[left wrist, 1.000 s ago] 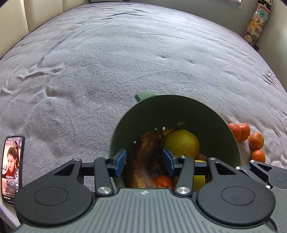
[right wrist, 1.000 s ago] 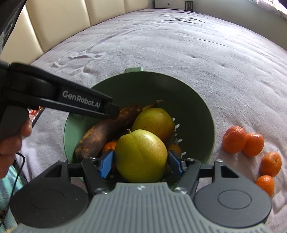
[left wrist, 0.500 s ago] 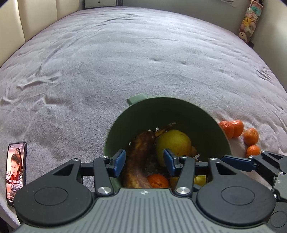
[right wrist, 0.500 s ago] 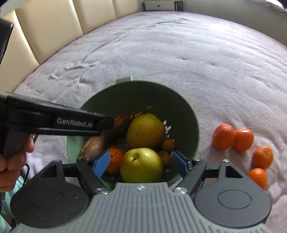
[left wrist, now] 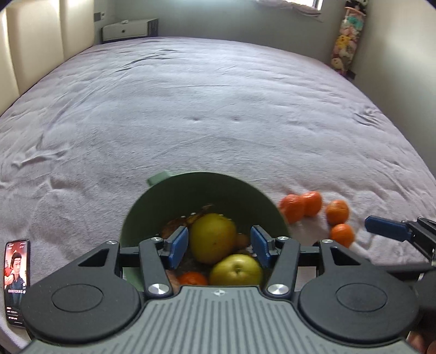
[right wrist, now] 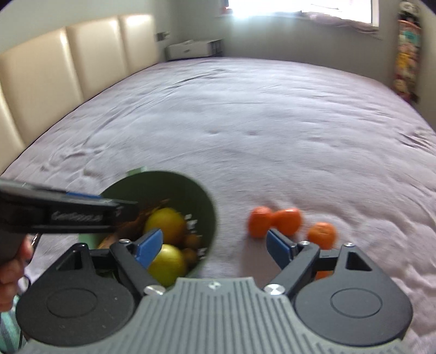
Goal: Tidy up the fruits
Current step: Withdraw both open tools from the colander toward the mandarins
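Both claws, the left gripper (left wrist: 219,246) and right gripper (right wrist: 214,245), were empty and opening above the green bowl (left wrist: 190,190); four oranges (left wrist: 338,212) waited beside it.

Soft daylight enters from a blown-out bright window (right wrist: 299,6) at the far wall beyond the wide bed covered in a lilac-grey wrinkled sheet (left wrist: 218,109), leaving only faint shadows in the sheet's creases. Left wrist view mostly sharp, slight smear on the small orange mandarins (left wrist: 313,207) at the sheet's near edge. Right wrist view motion-blurred throughout; both views bow outward at the edges, with dark corners.
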The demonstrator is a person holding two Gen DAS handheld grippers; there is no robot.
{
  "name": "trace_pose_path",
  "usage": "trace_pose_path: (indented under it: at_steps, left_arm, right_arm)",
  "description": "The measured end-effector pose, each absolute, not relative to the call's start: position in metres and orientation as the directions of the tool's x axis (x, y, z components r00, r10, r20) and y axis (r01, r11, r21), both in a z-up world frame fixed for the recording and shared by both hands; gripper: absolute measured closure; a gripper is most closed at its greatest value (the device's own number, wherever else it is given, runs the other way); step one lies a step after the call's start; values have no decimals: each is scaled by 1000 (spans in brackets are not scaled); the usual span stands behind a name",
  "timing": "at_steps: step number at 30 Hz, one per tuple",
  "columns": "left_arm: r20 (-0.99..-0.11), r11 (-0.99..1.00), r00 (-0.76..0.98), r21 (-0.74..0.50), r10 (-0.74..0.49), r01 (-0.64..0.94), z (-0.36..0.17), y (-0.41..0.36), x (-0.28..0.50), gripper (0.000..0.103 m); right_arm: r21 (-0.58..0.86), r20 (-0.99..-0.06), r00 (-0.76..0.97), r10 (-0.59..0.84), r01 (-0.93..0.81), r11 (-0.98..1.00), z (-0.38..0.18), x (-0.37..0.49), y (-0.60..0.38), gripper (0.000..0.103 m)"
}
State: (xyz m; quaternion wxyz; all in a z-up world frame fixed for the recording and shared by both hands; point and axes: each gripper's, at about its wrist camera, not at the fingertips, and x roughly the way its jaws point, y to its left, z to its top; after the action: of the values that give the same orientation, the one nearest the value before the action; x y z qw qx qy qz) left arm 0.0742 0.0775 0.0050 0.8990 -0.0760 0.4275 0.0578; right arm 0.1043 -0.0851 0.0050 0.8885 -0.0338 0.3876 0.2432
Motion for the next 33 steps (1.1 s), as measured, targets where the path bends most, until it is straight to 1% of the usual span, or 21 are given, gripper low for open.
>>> trace_pose_path:
  at_steps: [3,9,14,20,29,31,33]
  left_arm:
    - [-768,987,640,-78,30,-139,7,64,72,38]
    - [-735,996,678,-60,-2,-62,13,36,70,38]
    - [-704,999,708,-43,-45,20,12,9,70,38]
    - [-691,995,718,-7,-79,103,1,-19,72,37]
    - [-707,990,700,3,-99,144,-22,-36,82,38]
    - [-711,991,696,-7,-98,133,-26,-35,85,38]
    - [-714,992,693,-19,-104,128,-29,-32,88,42]
  right_arm:
    - [138,-702,610,367,-389,911,9,105,-106,21]
    - [141,-708,642,294,-279,950,10,100,-150,19]
    - [161,-725,638,259,-208,965,-2,92,-184,19]
    - [178,-752,620,221,-132,975,-22,96,-207,18]
    - [202,-763,611,213,-88,976,-42,109,-213,17]
    - [201,-765,610,206,-78,976,-46,113,-213,17]
    - [200,-763,615,202,-73,977,-50,117,-212,17]
